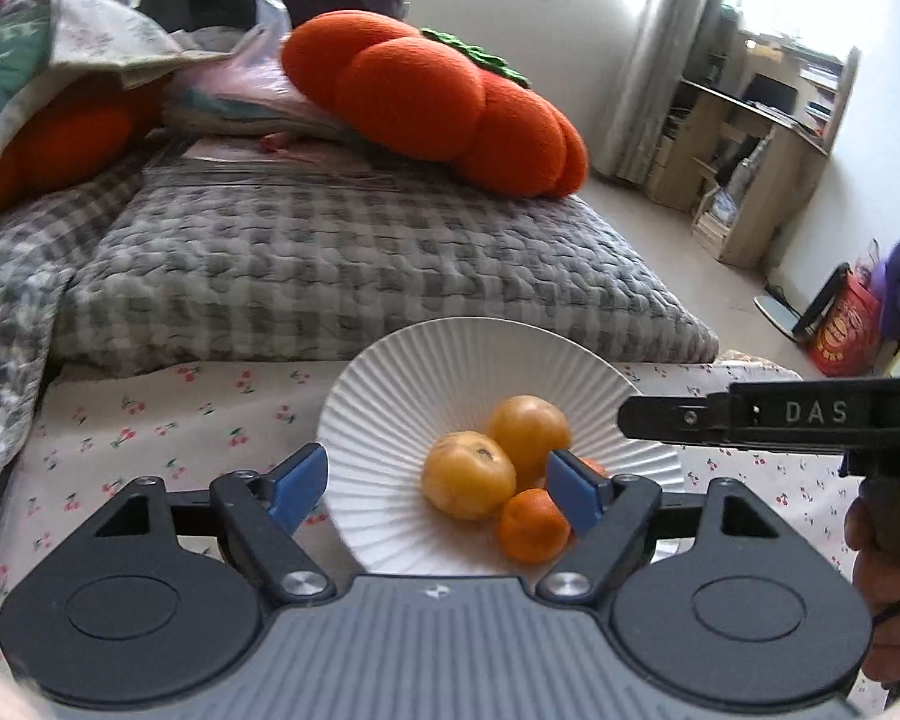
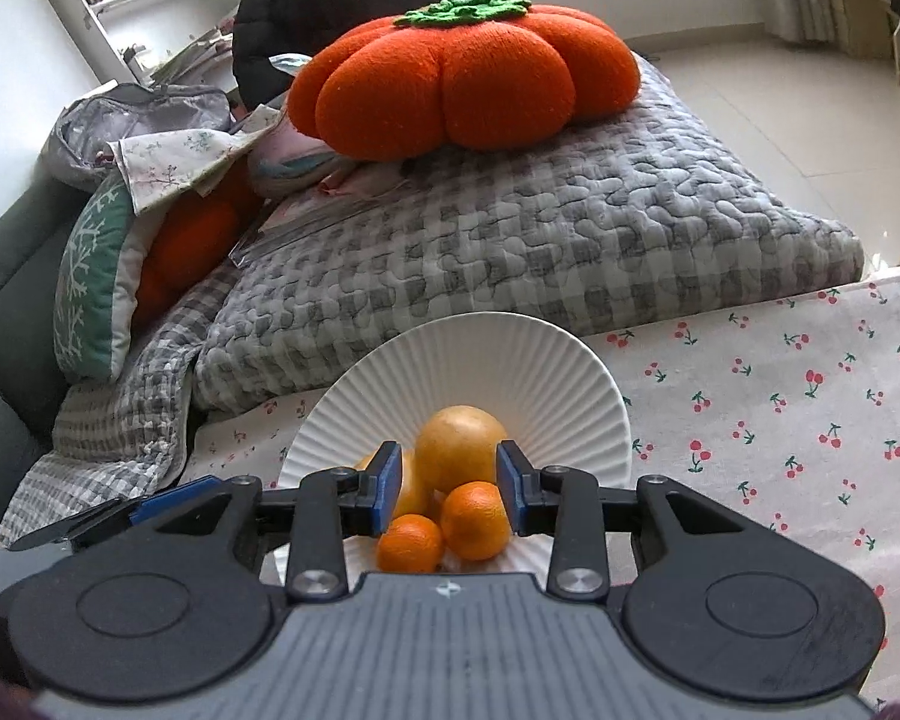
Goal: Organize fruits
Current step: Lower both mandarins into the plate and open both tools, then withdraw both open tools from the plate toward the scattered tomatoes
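Observation:
A white ribbed plate (image 1: 450,360) sits on a cherry-print cloth (image 1: 150,420) and holds two yellow fruits (image 1: 468,483) (image 1: 528,429) and a small orange (image 1: 531,525). My left gripper (image 1: 435,474) hangs over the plate's near side, open wide, its blue pads clear of the fruit. The right wrist view shows the same plate (image 2: 510,372) with a big yellow fruit (image 2: 459,444) and two oranges (image 2: 474,519) (image 2: 409,543). My right gripper (image 2: 450,468) stands narrowly open just above them. Its pads flank the fruit and grip nothing.
A folded grey checked quilt (image 1: 360,264) lies right behind the plate, with an orange pumpkin cushion (image 1: 438,102) on top. Pillows and bedding pile up at the left. A hand (image 1: 882,600) holds the other gripper at the right. Cherry cloth (image 2: 780,420) stretches to the right.

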A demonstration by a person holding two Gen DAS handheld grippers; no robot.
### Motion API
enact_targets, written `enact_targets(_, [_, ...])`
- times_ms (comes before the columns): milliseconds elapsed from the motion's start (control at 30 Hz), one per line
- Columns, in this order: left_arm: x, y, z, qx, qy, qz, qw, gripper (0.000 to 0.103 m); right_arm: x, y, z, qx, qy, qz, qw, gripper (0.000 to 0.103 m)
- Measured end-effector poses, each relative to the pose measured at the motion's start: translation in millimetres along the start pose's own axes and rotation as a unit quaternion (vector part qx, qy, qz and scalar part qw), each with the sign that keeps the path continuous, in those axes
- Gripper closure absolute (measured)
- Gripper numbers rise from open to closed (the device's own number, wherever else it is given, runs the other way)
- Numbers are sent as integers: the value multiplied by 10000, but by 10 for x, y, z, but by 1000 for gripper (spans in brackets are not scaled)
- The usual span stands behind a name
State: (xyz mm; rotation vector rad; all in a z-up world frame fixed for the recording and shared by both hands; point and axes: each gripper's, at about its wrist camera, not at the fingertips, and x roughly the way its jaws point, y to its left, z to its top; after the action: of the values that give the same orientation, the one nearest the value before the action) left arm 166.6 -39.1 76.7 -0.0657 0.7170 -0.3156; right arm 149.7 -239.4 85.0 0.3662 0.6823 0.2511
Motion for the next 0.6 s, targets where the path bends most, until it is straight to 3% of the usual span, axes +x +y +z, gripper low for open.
enact_targets(167, [-152,173,-5,-476,172,37,9987,31,-129,145,-38,-451,6,-442,9980,69])
enact_targets(600, [-481,399,-411,-867,641,348,9936,29,-579,455,-251,-912,-94,-366,9951,60])
